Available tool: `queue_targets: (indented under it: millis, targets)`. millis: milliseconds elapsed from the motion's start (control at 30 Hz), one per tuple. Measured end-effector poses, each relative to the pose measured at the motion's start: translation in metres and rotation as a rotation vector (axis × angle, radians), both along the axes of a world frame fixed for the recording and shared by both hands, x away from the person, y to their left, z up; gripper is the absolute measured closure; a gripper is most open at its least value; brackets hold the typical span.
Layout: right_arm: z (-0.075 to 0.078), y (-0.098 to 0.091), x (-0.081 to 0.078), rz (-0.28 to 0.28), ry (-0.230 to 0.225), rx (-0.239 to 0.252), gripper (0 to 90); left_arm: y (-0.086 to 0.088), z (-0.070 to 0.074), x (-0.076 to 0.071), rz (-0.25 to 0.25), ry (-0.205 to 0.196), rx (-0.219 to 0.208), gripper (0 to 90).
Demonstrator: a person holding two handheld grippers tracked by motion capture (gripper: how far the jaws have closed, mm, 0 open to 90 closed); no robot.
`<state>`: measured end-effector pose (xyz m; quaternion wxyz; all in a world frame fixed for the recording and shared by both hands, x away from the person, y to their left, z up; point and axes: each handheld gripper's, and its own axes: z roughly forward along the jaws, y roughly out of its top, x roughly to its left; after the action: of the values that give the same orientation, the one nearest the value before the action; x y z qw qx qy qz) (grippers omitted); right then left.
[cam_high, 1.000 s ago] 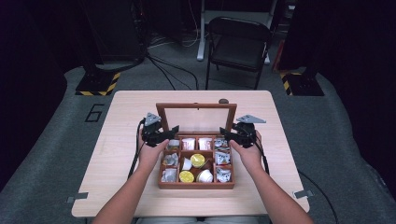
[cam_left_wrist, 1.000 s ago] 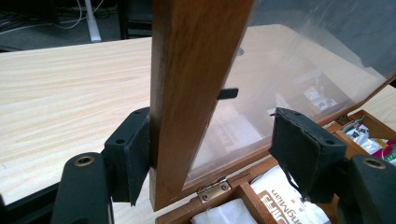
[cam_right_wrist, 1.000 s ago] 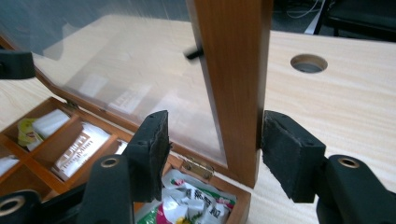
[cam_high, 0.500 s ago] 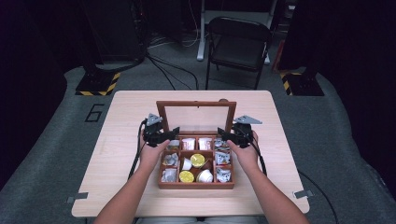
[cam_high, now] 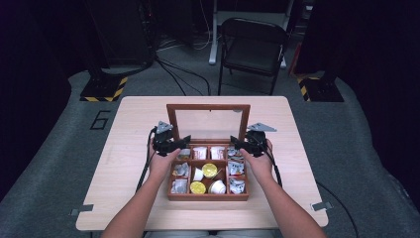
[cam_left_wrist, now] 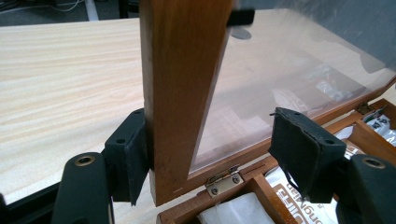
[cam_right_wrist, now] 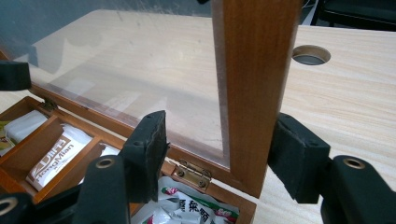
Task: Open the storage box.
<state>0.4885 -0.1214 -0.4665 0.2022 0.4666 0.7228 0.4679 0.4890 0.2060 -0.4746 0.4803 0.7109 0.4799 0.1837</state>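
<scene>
A wooden box (cam_high: 208, 197) sits mid-table, its compartments holding sachets and small yellow-lidded cups (cam_high: 209, 170). Its glass lid (cam_high: 208, 107) stands upright on brass hinges (cam_left_wrist: 224, 179). My left gripper (cam_high: 179, 141) is at the lid's left side rail (cam_left_wrist: 177, 84). The rail sits between the jaws of the left gripper (cam_left_wrist: 212, 140): the left pad (cam_left_wrist: 133, 154) touches the wood, the other pad stands clear over the glass. My right gripper (cam_high: 238, 144) straddles the right side rail (cam_right_wrist: 254, 84). In its own view the right gripper (cam_right_wrist: 220, 137) is open, one pad (cam_right_wrist: 152, 144) apart from the wood.
The light wooden table (cam_high: 133, 124) has bare room on both sides of the box and behind the lid, with a round cable hole (cam_right_wrist: 310, 54) at the back. A black folding chair (cam_high: 255, 44) stands beyond the far edge. Cables trail on the grey floor.
</scene>
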Motion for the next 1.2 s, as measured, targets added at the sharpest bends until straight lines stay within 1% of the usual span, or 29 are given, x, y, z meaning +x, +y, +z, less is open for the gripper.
queue_targets:
  millis: [33, 100, 133, 200, 333, 433, 600, 633, 667, 733, 800, 867, 1000, 1067, 1100, 1133, 1167, 1200]
  targets:
    - [0.000, 0.001, 0.000, 0.000, -0.003, -0.005, 39.3, 0.000, 0.000, 0.000, 0.002, 0.003, -0.006, 31.0]
    - [0.000, 0.002, 0.000, -0.009, 0.001, -0.016, 39.4, -0.002, -0.001, 0.001, 0.010, -0.002, 0.002, 31.2]
    - [0.001, 0.002, 0.001, -0.006, -0.005, -0.020, 39.4, -0.002, -0.001, 0.001, 0.012, -0.001, 0.000, 31.3]
    - [0.002, 0.003, 0.002, -0.012, 0.003, -0.017, 39.7, -0.001, -0.001, 0.002, 0.014, 0.002, 0.002, 31.6]
    - [0.001, 0.003, 0.004, -0.023, -0.010, -0.028, 43.9, -0.002, -0.002, 0.004, 0.027, 0.004, 0.002, 32.1]
    - [0.000, 0.004, 0.005, -0.033, -0.016, -0.040, 45.1, -0.001, -0.003, 0.005, 0.026, 0.001, 0.016, 33.5]
    - [-0.002, 0.004, 0.008, -0.038, -0.012, -0.037, 45.0, -0.001, -0.004, 0.008, 0.035, 0.011, 0.004, 34.7]
    - [-0.001, 0.005, 0.008, -0.040, -0.005, -0.032, 45.1, 0.000, -0.004, 0.008, 0.037, 0.011, 0.001, 35.0]
    - [-0.001, 0.004, 0.010, -0.039, -0.007, -0.041, 45.1, 0.000, -0.004, 0.009, 0.036, 0.016, -0.007, 35.4]
    - [-0.001, 0.005, 0.011, -0.040, -0.002, -0.037, 45.1, 0.001, -0.005, 0.010, 0.037, 0.021, -0.013, 35.9]
    - [-0.001, 0.005, 0.012, -0.039, -0.005, -0.046, 45.1, 0.001, -0.005, 0.010, 0.046, 0.025, -0.027, 36.1]
    - [-0.001, 0.006, 0.013, -0.040, -0.004, -0.050, 45.1, 0.001, -0.006, 0.012, 0.044, 0.026, -0.026, 36.2]
    - [-0.001, 0.006, 0.015, -0.048, 0.010, -0.044, 44.9, 0.001, -0.007, 0.014, 0.045, 0.035, -0.031, 36.4]
    - [-0.001, 0.006, 0.016, -0.043, 0.016, -0.042, 44.9, 0.001, -0.008, 0.015, 0.046, 0.038, -0.035, 36.5]
    - [-0.001, 0.006, 0.017, -0.050, 0.033, -0.034, 44.9, 0.002, -0.008, 0.015, 0.045, 0.039, -0.038, 36.7]
    - [-0.001, 0.005, 0.019, -0.044, 0.030, -0.035, 44.9, 0.002, -0.008, 0.016, 0.046, 0.042, -0.039, 36.8]
    - [-0.001, 0.006, 0.020, -0.046, 0.034, -0.044, 44.8, 0.002, -0.009, 0.017, 0.046, 0.043, -0.042, 36.8]
    - [-0.001, 0.006, 0.020, -0.051, 0.041, -0.043, 44.7, 0.003, -0.009, 0.018, 0.044, 0.045, -0.041, 36.9]
